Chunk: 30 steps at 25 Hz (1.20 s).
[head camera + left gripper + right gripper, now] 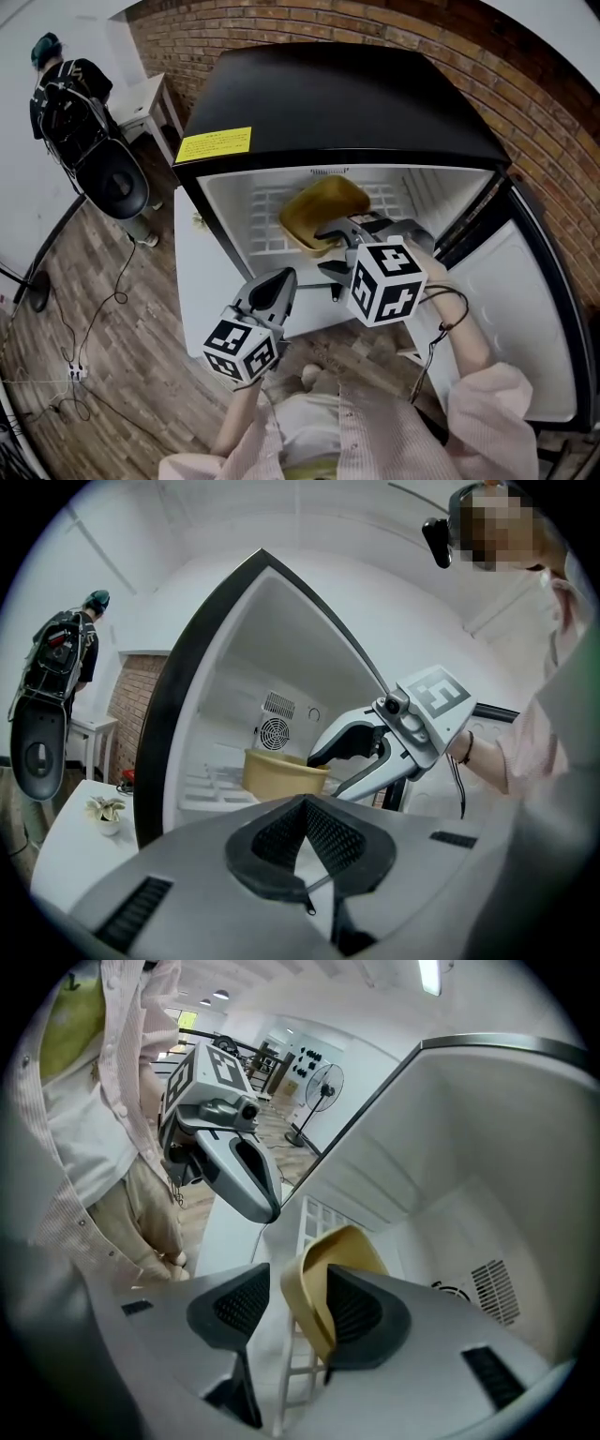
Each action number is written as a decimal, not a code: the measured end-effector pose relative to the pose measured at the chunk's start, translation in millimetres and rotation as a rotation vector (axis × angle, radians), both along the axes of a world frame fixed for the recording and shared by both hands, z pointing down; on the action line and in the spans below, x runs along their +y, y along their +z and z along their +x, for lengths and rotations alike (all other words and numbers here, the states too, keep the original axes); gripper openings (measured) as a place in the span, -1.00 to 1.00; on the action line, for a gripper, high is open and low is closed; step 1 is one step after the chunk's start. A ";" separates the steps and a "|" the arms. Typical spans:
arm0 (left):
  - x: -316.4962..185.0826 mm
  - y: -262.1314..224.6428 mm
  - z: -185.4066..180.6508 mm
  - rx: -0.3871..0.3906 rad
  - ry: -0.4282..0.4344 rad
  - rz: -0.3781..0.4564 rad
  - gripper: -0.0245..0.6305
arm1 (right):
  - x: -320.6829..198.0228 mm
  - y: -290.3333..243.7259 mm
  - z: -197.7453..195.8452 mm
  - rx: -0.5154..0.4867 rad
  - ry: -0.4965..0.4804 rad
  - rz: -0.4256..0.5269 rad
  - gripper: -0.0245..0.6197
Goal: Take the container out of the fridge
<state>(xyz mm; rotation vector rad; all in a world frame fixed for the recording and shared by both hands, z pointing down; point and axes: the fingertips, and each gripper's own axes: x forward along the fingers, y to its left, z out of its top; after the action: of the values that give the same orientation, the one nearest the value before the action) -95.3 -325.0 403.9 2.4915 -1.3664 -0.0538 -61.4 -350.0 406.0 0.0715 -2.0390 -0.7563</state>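
A tan container (323, 211) sits tilted on the wire shelf (265, 223) inside the open black mini fridge (337, 94). My right gripper (330, 251) reaches into the fridge and straddles the container's near rim (323, 1279). One pad (354, 1309) lies inside against the wall, while the other pad (242, 1305) stands off from the outside, so the jaws are open around the rim. My left gripper (277, 284) hangs lower, in front of the fridge opening, shut and empty. The left gripper view shows the container (281, 771) with the right gripper (323, 757) at its edge.
The fridge door (534, 309) stands swung open at the right. A white side table (66, 846) with a small plant (105, 810) sits left of the fridge. A person (66, 84), a dark chair (117, 183) and floor cables (84, 356) are at the far left.
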 end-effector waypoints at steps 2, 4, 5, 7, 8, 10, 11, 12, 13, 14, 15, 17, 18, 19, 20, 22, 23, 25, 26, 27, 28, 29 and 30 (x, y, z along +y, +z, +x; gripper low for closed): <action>0.5 0.5 1.9 0.003 0.010 -0.008 -0.96 | -1.8 1.2 2.5 0.015 0.006 0.000 -0.39; 2.0 1.7 0.9 0.007 0.015 -0.019 -0.96 | -2.4 2.4 4.2 0.029 0.012 0.006 -0.43; 2.9 2.6 -0.2 0.009 0.016 -0.024 -0.96 | -2.4 2.6 4.3 0.034 0.014 0.010 -0.46; 4.5 3.8 -2.9 0.013 0.019 -0.030 -0.96 | -3.3 1.9 3.2 0.041 0.016 0.030 -0.53; 5.5 4.2 -4.0 0.015 0.020 -0.032 -0.96 | -3.8 1.7 2.5 0.046 0.015 0.042 -0.63; 7.1 4.9 -5.3 0.019 0.021 -0.035 -0.96 | -3.7 1.8 1.7 0.057 0.011 0.059 -0.65; 7.6 5.0 -5.4 0.020 0.022 -0.036 -0.96 | -3.2 1.9 1.9 0.062 0.009 0.062 -0.67; 8.0 5.0 -5.1 0.020 0.023 -0.036 -0.96 | -2.9 2.0 2.4 0.066 0.006 0.066 -0.69; 8.0 4.8 -4.8 0.020 0.024 -0.035 -0.96 | -2.8 2.1 3.1 0.070 0.003 0.070 -0.71; 7.9 4.7 -4.6 0.020 0.025 -0.035 -0.96 | -3.0 2.0 3.9 0.072 0.002 0.074 -0.73; 7.7 4.6 -4.4 0.021 0.026 -0.034 -0.96 | -3.4 1.8 4.5 0.073 0.002 0.077 -0.77; 7.8 4.9 -4.1 0.021 0.029 -0.034 -0.96 | -3.7 0.9 4.9 0.070 0.006 0.079 -0.82; 8.0 4.8 -4.1 0.022 0.031 -0.034 -0.96 | -3.4 0.4 4.8 0.068 0.007 0.080 -0.83; 8.2 4.5 -4.3 0.022 0.032 -0.034 -0.96 | -3.0 0.0 4.6 0.069 0.007 0.079 -0.84; 8.3 4.1 -4.5 0.022 0.033 -0.034 -0.96 | -2.5 -0.3 4.4 0.070 0.007 0.078 -0.84; 9.3 3.5 -5.3 0.023 0.036 -0.033 -0.96 | -1.1 -0.7 3.8 0.071 0.010 0.076 -0.84; 10.7 3.7 -5.7 0.023 0.038 -0.032 -0.96 | 0.6 -0.5 3.7 0.070 0.012 0.077 -0.84; 16.4 5.6 -6.3 0.022 0.041 -0.029 -0.96 | 7.0 1.0 3.9 0.067 0.018 0.081 -0.84; 19.8 6.8 -6.4 0.021 0.044 -0.026 -0.96 | 10.9 1.8 4.4 0.066 0.021 0.084 -0.84; 22.5 7.8 -6.3 0.021 0.047 -0.025 -0.96 | 14.1 2.3 5.0 0.064 0.025 0.087 -0.84; 24.0 8.5 -6.1 0.022 0.050 -0.024 -0.96 | 16.0 2.5 5.7 0.064 0.030 0.090 -0.84; 24.1 8.7 -6.0 0.023 0.054 -0.026 -0.96 | 16.6 2.1 6.4 0.064 0.035 0.091 -0.84; 22.9 8.5 -5.7 0.024 0.058 -0.028 -0.96 | 15.9 1.3 7.2 0.064 0.039 0.091 -0.84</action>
<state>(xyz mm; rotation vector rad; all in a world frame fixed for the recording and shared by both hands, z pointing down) -101.0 -302.1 412.4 2.4970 -1.2762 -0.0518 -54.2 -334.0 407.3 0.1371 -1.9373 -0.8172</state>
